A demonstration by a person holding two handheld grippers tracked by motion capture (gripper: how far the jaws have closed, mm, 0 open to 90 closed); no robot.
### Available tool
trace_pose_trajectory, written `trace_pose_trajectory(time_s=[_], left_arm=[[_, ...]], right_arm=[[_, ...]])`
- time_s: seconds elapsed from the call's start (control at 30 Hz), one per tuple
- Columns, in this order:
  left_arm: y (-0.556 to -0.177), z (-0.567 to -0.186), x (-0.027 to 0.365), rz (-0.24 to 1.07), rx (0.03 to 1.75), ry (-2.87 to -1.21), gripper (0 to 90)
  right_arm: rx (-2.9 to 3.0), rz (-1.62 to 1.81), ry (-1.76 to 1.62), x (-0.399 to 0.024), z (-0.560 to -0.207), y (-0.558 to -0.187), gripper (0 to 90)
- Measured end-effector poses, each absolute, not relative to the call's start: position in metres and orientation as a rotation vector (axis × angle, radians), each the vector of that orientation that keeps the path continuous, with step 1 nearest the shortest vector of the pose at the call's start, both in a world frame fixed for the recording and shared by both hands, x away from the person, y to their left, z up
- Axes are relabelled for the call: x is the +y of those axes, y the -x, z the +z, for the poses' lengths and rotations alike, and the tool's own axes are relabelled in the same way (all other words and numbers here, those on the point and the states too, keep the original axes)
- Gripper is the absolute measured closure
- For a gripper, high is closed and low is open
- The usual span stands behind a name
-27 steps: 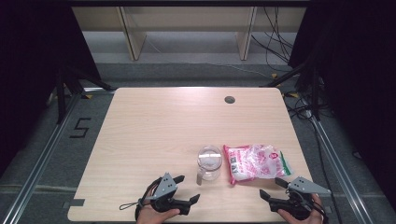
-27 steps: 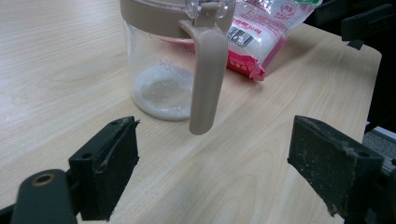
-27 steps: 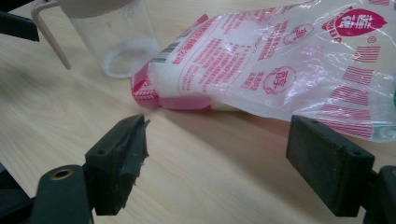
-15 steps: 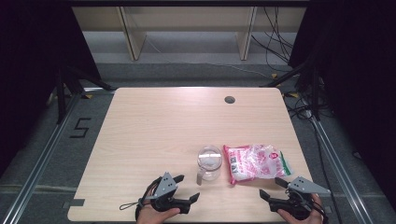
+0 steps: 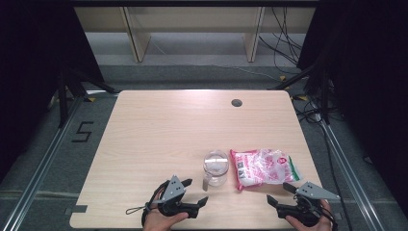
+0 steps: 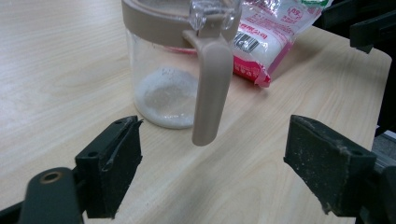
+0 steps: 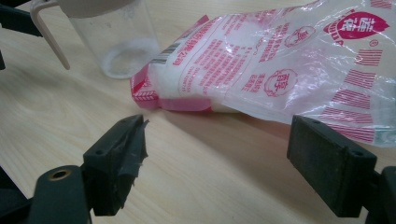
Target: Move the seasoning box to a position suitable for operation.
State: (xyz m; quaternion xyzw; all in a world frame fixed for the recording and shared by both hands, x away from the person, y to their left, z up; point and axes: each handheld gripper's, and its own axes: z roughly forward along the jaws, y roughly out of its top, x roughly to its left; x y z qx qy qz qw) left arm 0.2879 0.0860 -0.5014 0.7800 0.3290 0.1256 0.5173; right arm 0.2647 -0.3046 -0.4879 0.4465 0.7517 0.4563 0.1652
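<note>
Nothing has shifted across the last second: both grippers rest low at the near edge of the wooden counter (image 5: 159,130), so the work looks not yet begun.

At the left, the left gripper (image 5: 196,192), held in a hand (image 5: 161,219), sits with its jaws spread wide and nothing between them. In the left gripper view those jaws frame a clear glass jar (image 6: 170,77) with a tan lid rim and a tan handle (image 6: 208,88) hanging down its near side; a thin layer of white grains lies in the bottom.

Just right of the jar, close beside it, lies a plastic bag (image 5: 263,167) printed in pink and red, partly filled with white grains.

At the right, the right gripper (image 5: 280,193) is likewise released and empty, pointing toward the bag's near edge, as the right gripper view shows.

My reading: jar and bag are untouched, and each gripper is lined up for a first grasp.
</note>
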Motion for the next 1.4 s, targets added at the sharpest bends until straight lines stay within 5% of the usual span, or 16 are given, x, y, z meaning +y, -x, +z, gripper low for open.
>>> trace_pose_trajectory(time_s=[0.93,1.4], left_arm=[[-0.305,-0.5,0.064,0.447,0.746,-1.879,71.1],[-0.323,-0.499,0.08,0.466,0.76,-1.888,72.1]], right_arm=[[2.158,1.293,-1.242,-0.302,-0.489,-0.266,20.4],[2.159,1.295,-1.245,-0.303,-0.489,-0.267,20.4]])
